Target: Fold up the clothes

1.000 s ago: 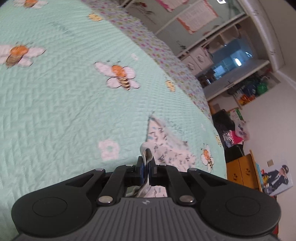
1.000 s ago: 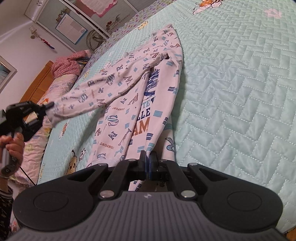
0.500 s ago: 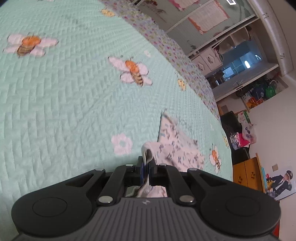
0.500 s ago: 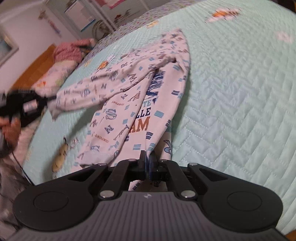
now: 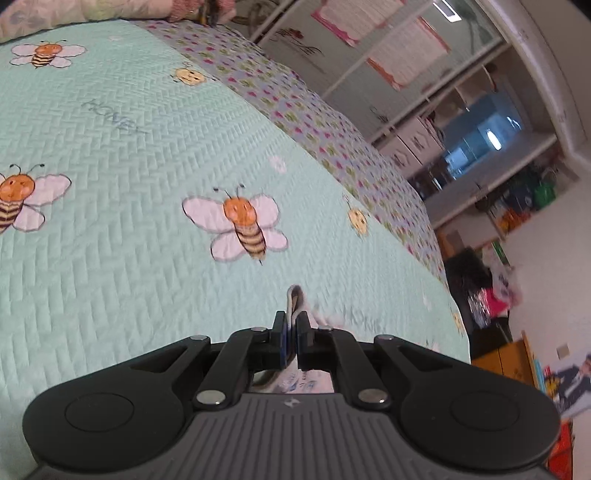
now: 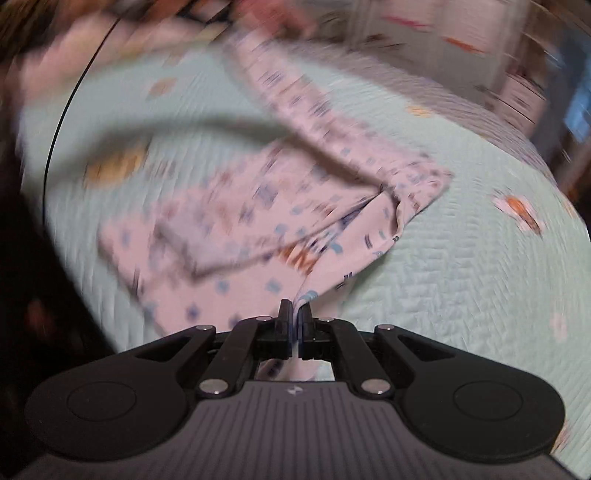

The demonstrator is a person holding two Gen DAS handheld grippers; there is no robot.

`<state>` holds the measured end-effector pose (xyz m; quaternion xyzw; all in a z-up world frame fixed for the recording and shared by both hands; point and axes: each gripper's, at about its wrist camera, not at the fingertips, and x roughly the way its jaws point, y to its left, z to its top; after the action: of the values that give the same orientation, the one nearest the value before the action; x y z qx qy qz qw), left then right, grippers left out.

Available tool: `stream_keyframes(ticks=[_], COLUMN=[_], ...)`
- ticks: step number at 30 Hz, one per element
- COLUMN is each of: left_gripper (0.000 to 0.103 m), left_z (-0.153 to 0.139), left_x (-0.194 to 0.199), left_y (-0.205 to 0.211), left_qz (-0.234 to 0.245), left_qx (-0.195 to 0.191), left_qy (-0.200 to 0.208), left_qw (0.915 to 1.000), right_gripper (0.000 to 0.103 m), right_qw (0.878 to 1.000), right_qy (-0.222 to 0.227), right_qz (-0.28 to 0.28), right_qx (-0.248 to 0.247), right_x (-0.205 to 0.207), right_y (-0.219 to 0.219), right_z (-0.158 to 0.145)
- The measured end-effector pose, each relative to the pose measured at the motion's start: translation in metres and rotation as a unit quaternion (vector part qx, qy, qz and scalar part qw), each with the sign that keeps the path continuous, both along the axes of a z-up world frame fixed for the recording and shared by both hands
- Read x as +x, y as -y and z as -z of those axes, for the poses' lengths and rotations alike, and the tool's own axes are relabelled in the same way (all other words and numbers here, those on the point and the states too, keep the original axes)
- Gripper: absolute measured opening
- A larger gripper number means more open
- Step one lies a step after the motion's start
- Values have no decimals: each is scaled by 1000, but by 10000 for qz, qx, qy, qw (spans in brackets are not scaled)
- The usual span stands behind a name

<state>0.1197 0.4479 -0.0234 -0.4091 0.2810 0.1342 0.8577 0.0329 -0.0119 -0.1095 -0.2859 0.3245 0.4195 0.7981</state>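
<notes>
A white long-sleeved shirt (image 6: 258, 221) printed with blue and orange letters lies partly on the mint bedspread (image 6: 461, 266); the right wrist view is heavily blurred. My right gripper (image 6: 294, 314) is shut on the shirt's lower edge, which rises off the bed to the jaws. One sleeve (image 6: 295, 99) stretches up and away toward the top of that view. In the left wrist view my left gripper (image 5: 291, 321) is shut on a grey-white cuff (image 5: 294, 299) of the shirt, with cloth hanging below the jaws. The shirt's body is hidden in that view.
The bedspread (image 5: 129, 155) carries bee (image 5: 240, 225) and flower prints and a floral border (image 5: 295, 110) along its far side. Beyond the bed stand white shelves and cabinets (image 5: 424, 133), a yellow cabinet (image 5: 506, 354) and clutter on the floor. Pillows (image 5: 92, 11) lie at the bed's head.
The left gripper has lifted and swung across the bed with the cuff; the shirt body has left its view. The right gripper has rolled sharply and risen, dragging the shirt's edge up.
</notes>
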Motion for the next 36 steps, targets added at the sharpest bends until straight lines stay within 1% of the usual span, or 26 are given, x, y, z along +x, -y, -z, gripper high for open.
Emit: stream_keyframes(ticks=[2,3,4,6,7,8,10,11,14,15,16,19,20,21,23,24,25,27,28,32,34,36], left_gripper=[3,3,3,3,3,3,3,3,3,3,3,3,3,3,3,3,3,3,3,3,3,3], left_z=[1,3,5,8,9,10,11,11,8,5,1,-15,-21,-29,-44,-52,-60,-77,-85,-110,-118,-121], left_x=[7,9,11,14,15,16,17,18,22,25,28,42,48,55,71,79,87,101,109,136,147,154], left_y=[-4,-3,-1,4,7,10,16,19,32,37,43,64,71,79,96,105,116,139,152,200,222,242], left_qz=[44,115,195,351,427,494,619,682,904,1000,1101,1398,1494,1584,1763,1861,1977,2231,2366,2817,3001,3110], left_qx=[-28,-50,-75,-102,-96,-125,-211,-254,-321,-315,-304,-210,-163,-105,10,52,105,228,295,419,474,610], left_qy=[23,16,5,-23,-41,-29,20,44,136,169,202,282,308,343,422,475,538,684,768,1137,1285,1354], left_qw=[10000,9999,9998,9993,9990,9987,9979,9973,9953,9943,9932,9896,9882,9867,9834,9814,9787,9721,9681,9518,9440,9387], right_gripper=[5,9,18,25,27,27,28,28,28,28,28,28,28,28,28,23,15,3,3,3,2,0], right_qw=[9999,9992,9976,9910,9851,9765,9527,9410,9333,9337,9314,9153,9128,9114,9145,9150,9127,9016,8964,8838,8813,8793], right_qy=[-127,-397,-661,-1155,-1386,-1630,-2013,-2128,-1879,-1814,-1835,-2072,-2097,-2114,-2087,-2045,-2050,-2140,-2160,-1952,-1835,-1723], right_qz=[-82,-33,50,415,645,906,1475,1722,2156,2193,2227,2439,2447,2451,2443,2460,2499,2648,2725,3107,3264,3407], right_qx=[-61,49,177,543,783,1083,1734,1989,2174,2172,2220,2446,2508,2542,2459,2457,2500,2670,2747,2902,2881,2847], right_x=[0,3,7,18,25,33,53,63,89,96,104,127,133,140,152,158,162,172,176,183,187,191], right_y=[-3,-2,0,9,15,24,43,50,53,48,43,27,22,17,8,7,10,24,31,68,81,93], right_z=[8,11,13,15,16,15,13,12,12,14,19,34,37,41,47,49,50,51,51,45,45,46])
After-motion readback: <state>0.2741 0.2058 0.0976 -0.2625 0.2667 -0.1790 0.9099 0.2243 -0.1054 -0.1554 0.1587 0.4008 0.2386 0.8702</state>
